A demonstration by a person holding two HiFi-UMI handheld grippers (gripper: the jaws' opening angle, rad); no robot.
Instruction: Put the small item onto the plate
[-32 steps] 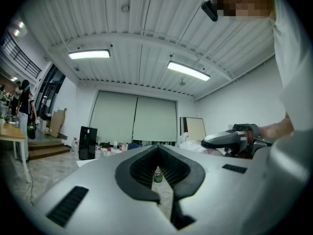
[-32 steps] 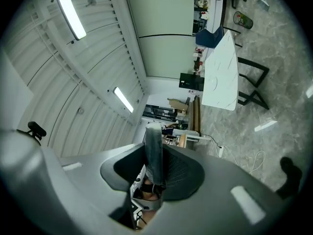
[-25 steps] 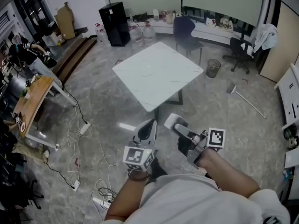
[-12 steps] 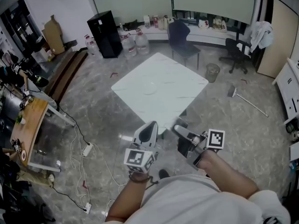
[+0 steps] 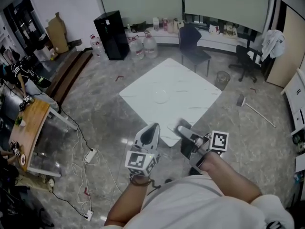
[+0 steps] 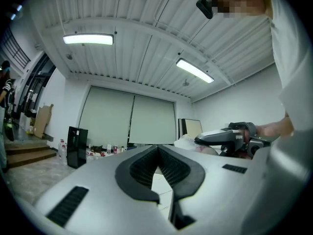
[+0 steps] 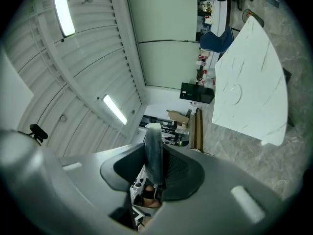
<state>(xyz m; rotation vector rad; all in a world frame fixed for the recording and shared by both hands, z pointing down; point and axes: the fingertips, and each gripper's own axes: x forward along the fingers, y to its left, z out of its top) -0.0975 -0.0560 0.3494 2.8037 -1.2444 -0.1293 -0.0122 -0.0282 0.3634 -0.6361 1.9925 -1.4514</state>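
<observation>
Marble table (image 5: 190,92) with plate (image 5: 160,96), chair (image 5: 192,39) behind

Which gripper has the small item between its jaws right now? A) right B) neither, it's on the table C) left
A: the right gripper has its jaws clamped on the thin grey small item, while the left gripper has its jaws together on nothing.

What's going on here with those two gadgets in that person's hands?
A person holds a two-jaw gripper in each hand, facing a white marble-patterned square table. The right gripper is clamped on a slim pale grey item; the left gripper is shut and empty. A clear round plate sits on the table, apparently bare, so the item is not yet on it.
</observation>
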